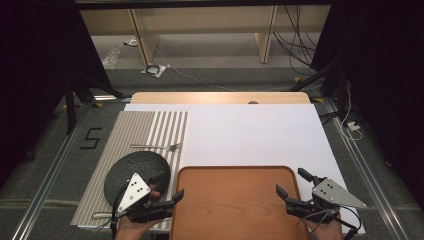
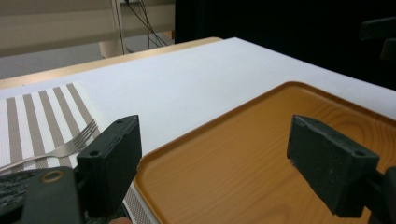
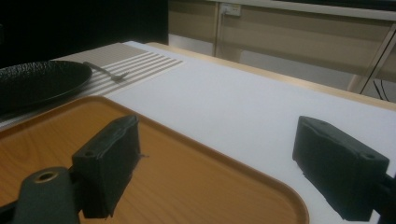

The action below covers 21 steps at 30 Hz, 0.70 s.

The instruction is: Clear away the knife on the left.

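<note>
- Farthest left on your desk [image 1: 250, 130] lies the striped placemat [image 1: 135, 131], a woven-looking rectangle with fine lines on its left part and broad brown-and-white bands toward its right edge.
- On the mat's near half sits the black plate [image 1: 131, 172], round, shallow and matte with a rough, pebbled surface; beyond it the metal fork [image 1: 159, 146] lies crosswise, tines pointing right, apart from the plate.
- Your left gripper [image 1: 169, 187] hovers between the plate's right rim and the tray's left edge, jaws spread wide and holding nothing; its hard black blocks frame the tray's corner in the left gripper view.
- The wooden tray [image 1: 235, 200] sits in the middle, near you: a smooth orange-brown rectangle with rounded corners and a low raised lip, nothing on it, resting on the white sheet [image 1: 260, 135] that covers most of the desk.
- Your right gripper [image 1: 291, 183] hangs over the tray's right edge, jaws likewise wide apart and empty.
- By my reading, nothing is done so far: plate and fork are untouched on the mat, the tray is bare, and every grasp remains ahead of you.
</note>
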Motion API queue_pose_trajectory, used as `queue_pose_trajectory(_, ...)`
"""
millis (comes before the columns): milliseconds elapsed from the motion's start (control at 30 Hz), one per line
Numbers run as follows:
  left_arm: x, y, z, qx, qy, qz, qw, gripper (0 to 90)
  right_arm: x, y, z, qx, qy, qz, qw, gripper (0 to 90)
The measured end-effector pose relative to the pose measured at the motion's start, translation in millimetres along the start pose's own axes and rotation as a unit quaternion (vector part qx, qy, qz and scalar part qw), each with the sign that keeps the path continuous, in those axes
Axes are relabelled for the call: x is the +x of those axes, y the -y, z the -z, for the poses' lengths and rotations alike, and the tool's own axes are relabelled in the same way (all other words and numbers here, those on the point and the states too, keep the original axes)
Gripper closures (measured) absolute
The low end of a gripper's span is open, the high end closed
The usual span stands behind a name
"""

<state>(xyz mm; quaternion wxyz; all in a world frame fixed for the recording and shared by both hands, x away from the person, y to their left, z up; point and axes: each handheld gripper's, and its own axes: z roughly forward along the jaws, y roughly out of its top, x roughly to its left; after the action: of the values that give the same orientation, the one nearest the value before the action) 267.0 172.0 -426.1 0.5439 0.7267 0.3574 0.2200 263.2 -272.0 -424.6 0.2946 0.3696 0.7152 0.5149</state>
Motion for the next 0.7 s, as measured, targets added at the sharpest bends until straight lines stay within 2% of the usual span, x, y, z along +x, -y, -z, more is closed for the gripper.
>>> queue_pose_trajectory(233,10.3,-1.1,3.3,0.04,-0.001,-0.011,0.9991,17.9,-0.3,0.0,-0.3,-0.001,-0.002,-0.003,1.0,16.0)
queue_pose_trajectory(400,17.3,-1.0,7.7,0.058,-0.004,-0.012,0.9982,18.1,0.1,0.2,-0.8,0.001,-0.003,-0.002,1.0,15.9)
queue_pose_trajectory(433,19.9,-0.4,8.8,0.074,-0.009,-0.015,0.9971,18.4,0.4,0.2,-0.9,0.001,-0.004,-0.002,1.0,16.0)
queue_pose_trajectory(467,19.9,-0.4,8.8,0.074,-0.009,-0.015,0.9971,18.4,0.4,0.2,-0.9,0.001,-0.004,-0.002,1.0,16.0)
queue_pose_trajectory(500,23.7,0.9,10.4,0.09,-0.011,-0.017,0.9957,18.5,0.8,0.0,-1.0,0.001,-0.005,-0.002,1.0,16.0)
queue_pose_trajectory(700,30.3,3.1,15.8,0.115,-0.016,-0.025,0.9929,18.9,1.1,0.0,-1.2,0.002,-0.008,0.0,1.0,16.0)
